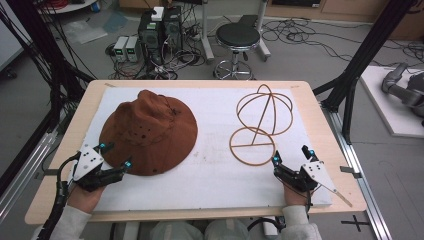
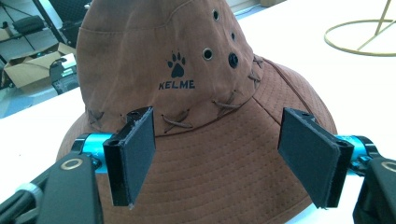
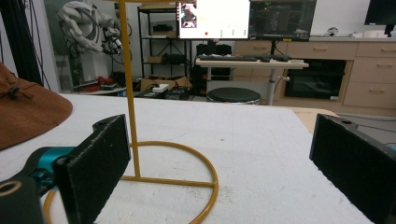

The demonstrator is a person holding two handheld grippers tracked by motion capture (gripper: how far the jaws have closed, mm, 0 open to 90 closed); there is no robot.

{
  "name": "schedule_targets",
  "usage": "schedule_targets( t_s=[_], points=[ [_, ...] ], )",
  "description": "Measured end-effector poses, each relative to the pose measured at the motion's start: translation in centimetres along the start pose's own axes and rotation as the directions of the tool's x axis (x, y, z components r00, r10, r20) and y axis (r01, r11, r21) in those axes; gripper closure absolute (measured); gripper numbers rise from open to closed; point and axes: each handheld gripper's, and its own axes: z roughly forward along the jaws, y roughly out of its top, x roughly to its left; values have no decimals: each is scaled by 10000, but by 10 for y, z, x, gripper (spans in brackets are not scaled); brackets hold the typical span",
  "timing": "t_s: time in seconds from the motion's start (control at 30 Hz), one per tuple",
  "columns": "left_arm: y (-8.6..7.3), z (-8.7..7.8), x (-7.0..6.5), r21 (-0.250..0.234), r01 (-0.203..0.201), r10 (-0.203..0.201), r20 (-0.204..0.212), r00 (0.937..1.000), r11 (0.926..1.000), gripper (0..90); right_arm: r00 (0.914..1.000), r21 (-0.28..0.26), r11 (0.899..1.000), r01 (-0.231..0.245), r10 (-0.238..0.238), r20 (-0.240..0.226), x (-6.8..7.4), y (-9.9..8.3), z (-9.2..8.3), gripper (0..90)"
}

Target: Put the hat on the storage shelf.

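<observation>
Left gripper (image 1: 114, 155) lower left, jaws wide apart at the brown fabric brimmed hat (image 1: 148, 131) edge, not clamped. Right gripper (image 1: 291, 156) lower right, jaws apart w/ nothing between, near the gold wire hat stand (image 1: 256, 125) base.

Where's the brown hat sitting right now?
In the high view the brown hat lies on the left half of the white mat, its near brim by the open left gripper, left of the wire stand.
</observation>
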Motion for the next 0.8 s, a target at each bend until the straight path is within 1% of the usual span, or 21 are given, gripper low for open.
schedule_targets(
  t_s=[0.1,0.13,0.17,0.3,0.37,0.47,0.57,0.8],
  points=[
    [0,0,1,-18,154,-154,-68,9999,9999,278,10000,7,10000,-10,10,31,0,0,0,47],
    [1,0,1,11,188,-188,-149,9997,9998,281,10000,17,10000,-3,3,33,0,0,0,47],
    [3,1,1,91,165,-163,-248,9996,9998,284,10000,4,10000,-1,1,42,0,0,0,47],
    [10,2,2,174,-16,22,-348,9994,9998,284,10000,-12,10000,20,-20,31,0,0,0,47],
    [15,3,3,79,52,-49,-363,9993,10000,284,10000,10,10000,-17,17,43,0,0,0,47],
    [23,5,3,-20,-25,24,-320,9995,10000,288,10000,-44,10000,4,-4,33,0,0,0,47],
    [31,8,2,-68,-247,245,-263,9994,9997,298,10000,-42,10000,7,-7,35,0,0,0,47],
    [45,20,-4,-2,-420,420,-342,9985,9991,312,10000,-83,9999,-56,57,27,0,0,-1,47]
  ],
)
